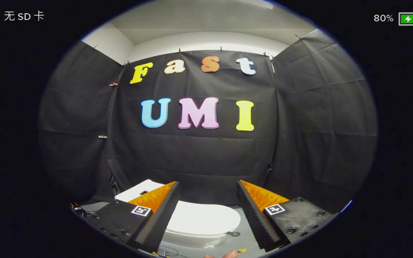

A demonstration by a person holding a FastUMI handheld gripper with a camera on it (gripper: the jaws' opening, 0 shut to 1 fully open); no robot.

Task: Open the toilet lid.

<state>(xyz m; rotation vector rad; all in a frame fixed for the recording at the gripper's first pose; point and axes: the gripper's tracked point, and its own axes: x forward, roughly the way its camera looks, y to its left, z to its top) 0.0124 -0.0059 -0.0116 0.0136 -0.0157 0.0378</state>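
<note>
Gripper view, taken nearest first: at the very bottom centre of the frame a sliver of a person's fingertips [224, 255] peeps up. Just above, the gripper [208, 211] has its two fingers spread wide apart with nothing between them. The left finger [156, 218] runs up from the lower left, the right finger [260, 215] from the lower right, each with a ribbed black pad, an orange flank and a small square marker on its block.

Through the gap between the fingers, in the lower centre of the frame, lies the toilet lid [206, 218]. It is white, oval and flat down on the bowl, so the task has not yet begun. It sits ahead of and below the fingertips, well short of contact. Its long axis appears to run left to right across the frame, though the left finger covers its left end. A white tank [140, 189] stands at lower left, just beyond the left fingertip, so the hinge is probably on that side and the free rim [237, 219] on the right, nearer the right finger.

My judgement is that the coming move depends on this: the gripper must drop and reach the free rim, then lift it toward the tank.

Farthest off, the black cloth wall [317, 125] closes the upper frame.
</note>
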